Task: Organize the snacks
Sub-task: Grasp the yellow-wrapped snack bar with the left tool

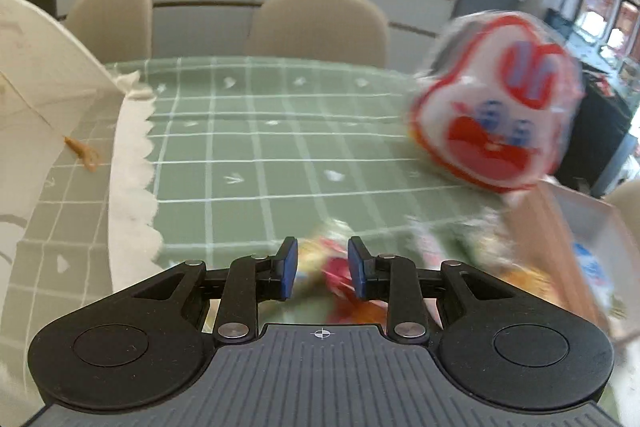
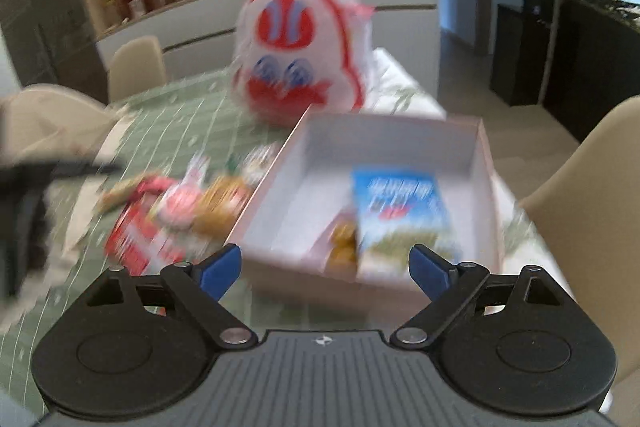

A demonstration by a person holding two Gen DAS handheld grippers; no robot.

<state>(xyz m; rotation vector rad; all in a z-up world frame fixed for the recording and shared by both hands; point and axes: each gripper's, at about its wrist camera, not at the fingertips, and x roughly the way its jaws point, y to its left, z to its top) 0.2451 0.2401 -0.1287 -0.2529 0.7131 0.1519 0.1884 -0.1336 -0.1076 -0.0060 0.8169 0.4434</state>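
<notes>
The left gripper narrows around a blurred snack packet; the right gripper gapes empty over the box. A hasty pinch may slip.

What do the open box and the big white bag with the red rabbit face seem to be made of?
Box: probably cardboard, matte, white inside and pinkish outside; its walls are thin, flat and straight. Rabbit bag: probably thin plastic film, slightly glossy, with a puffed, wrinkled outline and printed colours; blur leaves this uncertain.
</notes>
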